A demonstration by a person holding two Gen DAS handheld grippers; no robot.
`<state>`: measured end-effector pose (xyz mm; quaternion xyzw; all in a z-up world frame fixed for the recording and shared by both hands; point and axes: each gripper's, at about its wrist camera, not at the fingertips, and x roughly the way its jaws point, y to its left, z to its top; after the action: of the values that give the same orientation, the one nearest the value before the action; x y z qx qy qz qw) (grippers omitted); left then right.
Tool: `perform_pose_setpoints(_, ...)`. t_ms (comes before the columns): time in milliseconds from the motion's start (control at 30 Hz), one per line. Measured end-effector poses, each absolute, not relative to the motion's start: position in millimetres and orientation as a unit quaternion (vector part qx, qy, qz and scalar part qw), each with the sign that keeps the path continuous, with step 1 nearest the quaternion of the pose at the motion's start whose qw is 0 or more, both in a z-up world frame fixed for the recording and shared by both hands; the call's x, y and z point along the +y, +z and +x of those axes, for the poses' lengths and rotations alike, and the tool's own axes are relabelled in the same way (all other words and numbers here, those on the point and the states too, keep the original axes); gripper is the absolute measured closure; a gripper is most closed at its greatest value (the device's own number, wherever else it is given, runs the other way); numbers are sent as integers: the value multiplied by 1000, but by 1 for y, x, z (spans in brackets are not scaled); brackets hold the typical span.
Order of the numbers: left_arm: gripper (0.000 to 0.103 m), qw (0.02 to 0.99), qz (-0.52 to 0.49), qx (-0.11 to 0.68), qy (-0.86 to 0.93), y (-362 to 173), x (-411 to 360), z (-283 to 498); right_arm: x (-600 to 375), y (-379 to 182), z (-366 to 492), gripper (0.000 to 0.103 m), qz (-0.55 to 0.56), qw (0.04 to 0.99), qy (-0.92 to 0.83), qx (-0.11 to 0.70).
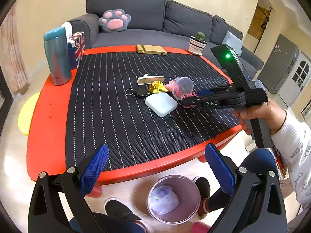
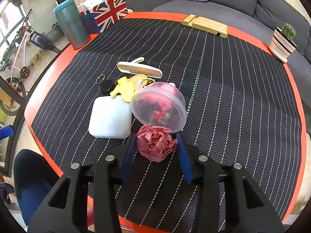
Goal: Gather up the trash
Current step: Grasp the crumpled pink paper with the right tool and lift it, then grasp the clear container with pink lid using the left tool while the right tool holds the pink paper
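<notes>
Right wrist view: the right hand-held gripper [image 2: 156, 145] has its blue pads on either side of a crumpled pink paper ball [image 2: 155, 144] lying on the striped surface [image 2: 233, 106], touching or nearly so. The left hand-held gripper [image 1: 155, 169] gapes wide, holding nothing, above a bin [image 1: 173, 199] on the floor.

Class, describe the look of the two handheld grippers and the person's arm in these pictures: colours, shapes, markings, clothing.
Both grippers are black, angular linkage frames with silver round pivot bolts and flat blue textured pads on the fingers. The left gripper shows wide, triangular cut-out arms. The right gripper carries white "DAS" lettering, a grey pistol-style handle and a black top module with a green light. The right hand is bare, with a white patterned sleeve. No cables show.
</notes>
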<state>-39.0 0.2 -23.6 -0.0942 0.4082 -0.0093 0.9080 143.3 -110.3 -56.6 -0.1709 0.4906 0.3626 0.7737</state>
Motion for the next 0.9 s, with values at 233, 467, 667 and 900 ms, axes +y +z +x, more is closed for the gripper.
perform_pose_setpoints(233, 8, 909, -86, 408, -17, -22, -5, -29, -119, -47, 139, 65, -156, 780, 366, 483)
perform_pose_setpoints(467, 8, 912, -69, 403, -36, -14, -13, -5, -142, -29, 130, 65, -132, 791, 356, 480)
perform_pose_setpoints(667, 8, 913, -49, 401, -59, -6, -24, 27, -166, -16, 119, 65, -122, 799, 350, 474)
perform_pose_setpoints(900, 8, 907, -36, 411, -85, -3, -33, 67, -189, -13, 115, 65, -109, 803, 343, 476)
